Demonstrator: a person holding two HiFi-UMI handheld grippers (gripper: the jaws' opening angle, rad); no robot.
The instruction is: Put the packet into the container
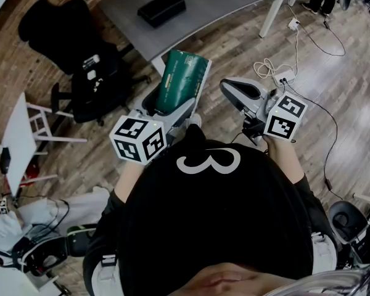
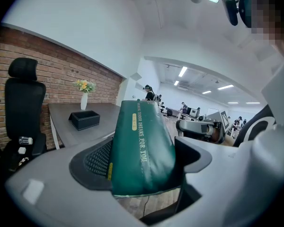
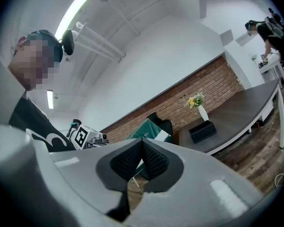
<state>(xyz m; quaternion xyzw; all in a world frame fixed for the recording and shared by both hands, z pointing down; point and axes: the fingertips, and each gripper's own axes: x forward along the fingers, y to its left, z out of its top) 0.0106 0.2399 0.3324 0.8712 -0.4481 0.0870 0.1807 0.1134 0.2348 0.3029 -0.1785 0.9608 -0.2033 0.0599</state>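
Left tool has its jaws spread wide and pressed on both sides of the green packet, which it holds in the air. The packet's long axis runs straight out along the jaws, and its far end sticks out well past their tips. Ahead of that end and a little to the tool's left, still well apart, the black container sits open-topped on the grey bench. The coming move looks like a reach forward and leftward. Right tool, pinched together on nothing, hangs just beside the left one and farther from the container.
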